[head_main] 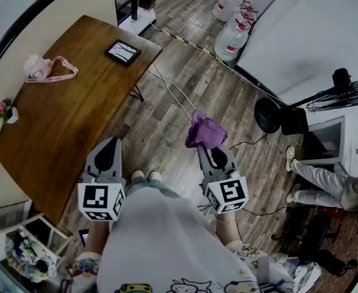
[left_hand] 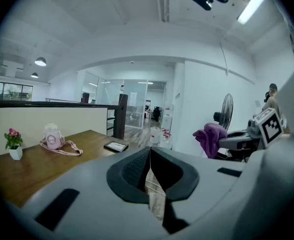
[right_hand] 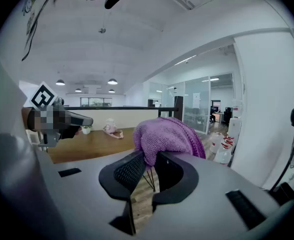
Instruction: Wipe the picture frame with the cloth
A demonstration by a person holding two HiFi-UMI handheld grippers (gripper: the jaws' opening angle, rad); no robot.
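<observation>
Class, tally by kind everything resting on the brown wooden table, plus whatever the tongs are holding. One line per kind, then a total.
Black rectangular picture frame: 1
Pink plastic bottle with a strap: 1
Small white pot of pink flowers: 1
Purple knitted cloth: 1
Total: 4

Left claw closed, empty; right claw clamped on cloth

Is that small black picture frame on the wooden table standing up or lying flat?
Lying flat. The small black picture frame rests face-up on the brown wooden table, near its far corner.
</observation>
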